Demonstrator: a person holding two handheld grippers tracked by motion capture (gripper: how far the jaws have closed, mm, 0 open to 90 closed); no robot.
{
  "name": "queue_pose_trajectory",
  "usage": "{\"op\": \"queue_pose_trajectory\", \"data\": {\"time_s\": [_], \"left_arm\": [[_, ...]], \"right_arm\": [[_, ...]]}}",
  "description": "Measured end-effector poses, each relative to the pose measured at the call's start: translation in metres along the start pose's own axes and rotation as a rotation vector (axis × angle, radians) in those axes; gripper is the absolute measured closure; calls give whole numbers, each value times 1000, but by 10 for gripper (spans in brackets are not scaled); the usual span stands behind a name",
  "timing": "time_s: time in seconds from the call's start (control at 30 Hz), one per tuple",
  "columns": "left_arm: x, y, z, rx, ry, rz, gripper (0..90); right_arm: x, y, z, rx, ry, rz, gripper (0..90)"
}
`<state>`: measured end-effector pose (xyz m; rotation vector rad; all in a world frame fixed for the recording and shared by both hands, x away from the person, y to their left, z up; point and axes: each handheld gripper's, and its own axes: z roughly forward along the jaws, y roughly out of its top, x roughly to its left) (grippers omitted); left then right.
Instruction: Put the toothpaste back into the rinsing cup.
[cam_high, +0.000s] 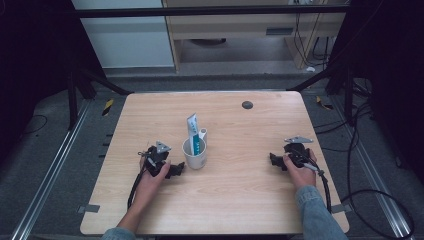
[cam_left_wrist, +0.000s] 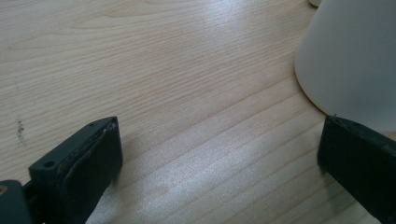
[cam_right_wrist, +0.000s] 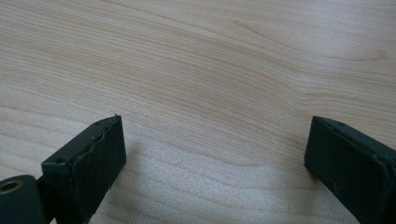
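Observation:
A white cup stands upright near the middle of the wooden table. A blue-and-white toothpaste tube and a white cylindrical item stick up out of it. My left gripper rests on the table just left of the cup, jaws wide apart and nothing between them. In the left gripper view the cup's wall rises just beyond the right jaw. My right gripper lies open on the table at the right, well away from the cup. Bare wood lies between its jaws.
A small dark round disc sits in the tabletop near the far edge. Black cables run over the floor to the right of the table. Metal frame legs stand beyond the far corners.

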<state>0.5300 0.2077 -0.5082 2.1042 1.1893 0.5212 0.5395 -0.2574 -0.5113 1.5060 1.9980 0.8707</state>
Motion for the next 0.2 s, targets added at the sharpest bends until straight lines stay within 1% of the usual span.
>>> {"op": "queue_pose_trajectory", "data": {"time_s": [0.07, 0.13, 0.2], "left_arm": [[0, 0, 0, 0, 0, 0, 0], [0, 0, 0, 0, 1, 1, 0], [0, 0, 0, 1, 1, 2, 0]], "right_arm": [[0, 0, 0, 1, 1, 0, 54], [1, -1, -1, -2, -9, 5, 54], [3, -1, -1, 1, -20, 23, 48]]}}
